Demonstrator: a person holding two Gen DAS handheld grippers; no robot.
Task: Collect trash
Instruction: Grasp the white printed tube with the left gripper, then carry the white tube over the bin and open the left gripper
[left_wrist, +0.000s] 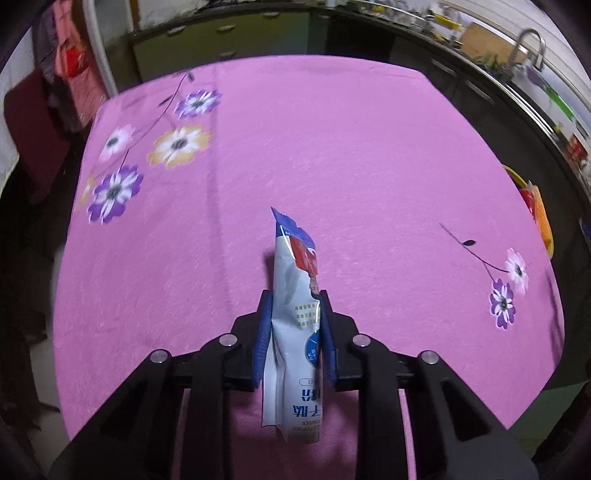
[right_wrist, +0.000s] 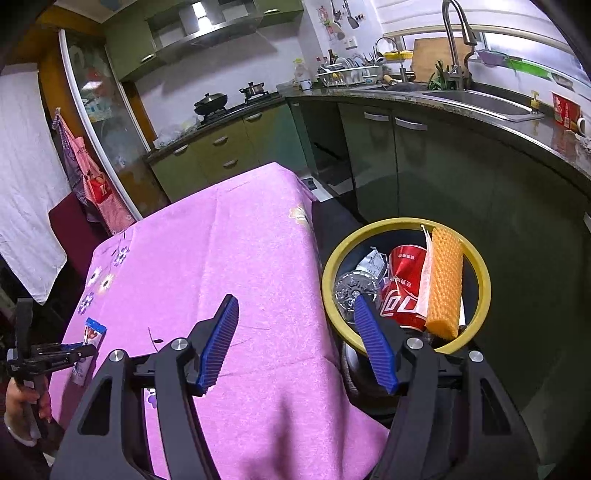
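Observation:
My left gripper (left_wrist: 295, 295) is shut on a white and blue sachet wrapper (left_wrist: 295, 280) and holds it above the pink flowered tablecloth (left_wrist: 332, 155). The same gripper (right_wrist: 79, 349) and wrapper (right_wrist: 90, 338) show at the table's left side in the right wrist view. My right gripper (right_wrist: 295, 304) is open and empty, over the table's right edge next to a yellow-rimmed trash bin (right_wrist: 480, 273). The bin holds a crushed red can (right_wrist: 402, 284), an orange textured piece (right_wrist: 445, 284), a clear plastic item (right_wrist: 352, 286) and a silver wrapper (right_wrist: 373, 262).
The bin also peeks in at the right edge of the left wrist view (left_wrist: 543, 218). Green kitchen cabinets (right_wrist: 221, 147), a counter with a sink (right_wrist: 480, 99) and a stove (right_wrist: 229, 103) surround the table. A white cloth (right_wrist: 26, 184) hangs at the left.

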